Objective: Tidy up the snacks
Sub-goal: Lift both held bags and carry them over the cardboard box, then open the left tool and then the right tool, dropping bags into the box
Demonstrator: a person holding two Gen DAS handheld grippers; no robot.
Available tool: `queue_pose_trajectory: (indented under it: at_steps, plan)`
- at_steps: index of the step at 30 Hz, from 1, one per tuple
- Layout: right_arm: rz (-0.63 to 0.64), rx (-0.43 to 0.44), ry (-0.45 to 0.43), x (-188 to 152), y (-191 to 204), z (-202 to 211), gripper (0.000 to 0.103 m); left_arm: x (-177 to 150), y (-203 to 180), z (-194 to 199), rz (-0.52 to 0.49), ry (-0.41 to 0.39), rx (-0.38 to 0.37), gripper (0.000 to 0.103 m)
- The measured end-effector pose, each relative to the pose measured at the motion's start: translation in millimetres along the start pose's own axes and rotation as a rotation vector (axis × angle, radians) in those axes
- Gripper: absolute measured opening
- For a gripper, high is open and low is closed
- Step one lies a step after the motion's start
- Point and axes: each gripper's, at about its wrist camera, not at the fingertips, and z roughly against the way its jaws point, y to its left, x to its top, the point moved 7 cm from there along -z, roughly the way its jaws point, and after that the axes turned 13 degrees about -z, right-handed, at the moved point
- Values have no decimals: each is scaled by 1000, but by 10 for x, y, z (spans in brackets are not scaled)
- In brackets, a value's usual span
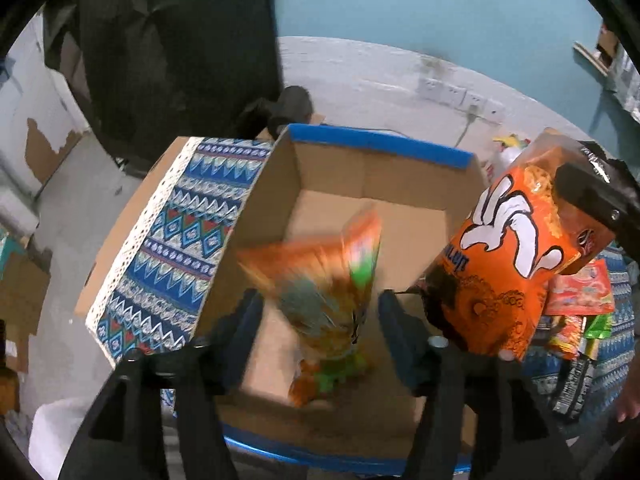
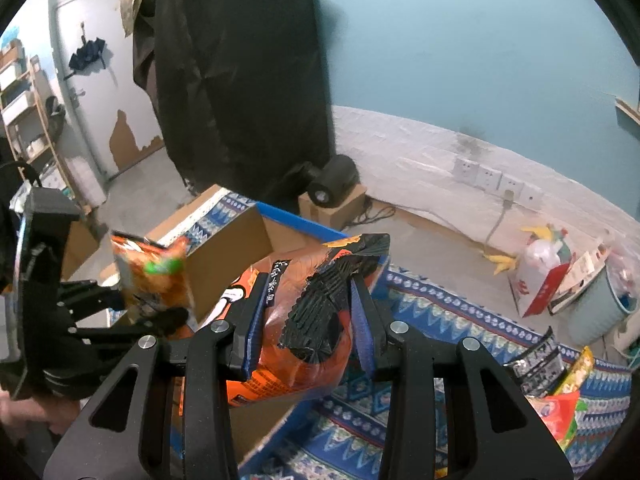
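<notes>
An open cardboard box (image 1: 360,168) with blue-taped rims stands on a patterned cloth; it also shows in the right wrist view (image 2: 240,240). My left gripper (image 1: 318,320) hangs over the box with its jaws wide apart, and a blurred orange and green snack bag (image 1: 324,292) sits between them, seemingly falling free. The same bag shows in the right wrist view (image 2: 154,276). My right gripper (image 2: 308,320) is shut on an orange and black snack bag (image 2: 304,320), held at the box's right edge; that bag also shows in the left wrist view (image 1: 508,256).
More snack packets (image 2: 560,384) lie on the patterned cloth (image 2: 432,304) to the right of the box. A trash bin (image 2: 600,308) and white bags (image 2: 540,268) stand by the wall. A dark hanging coat (image 2: 236,72) and a black speaker on a small box (image 2: 336,184) stand behind.
</notes>
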Motion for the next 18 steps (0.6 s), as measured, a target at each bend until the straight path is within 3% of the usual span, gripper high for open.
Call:
queue_pose_trajectory:
  at_steps: [9, 18]
  plan:
    - [21, -7, 50, -89, 113, -252, 37, -79, 166, 75, 4, 2, 46, 70]
    - [36, 0, 135, -277, 181, -479, 38, -61, 174, 97, 12, -12, 31, 70]
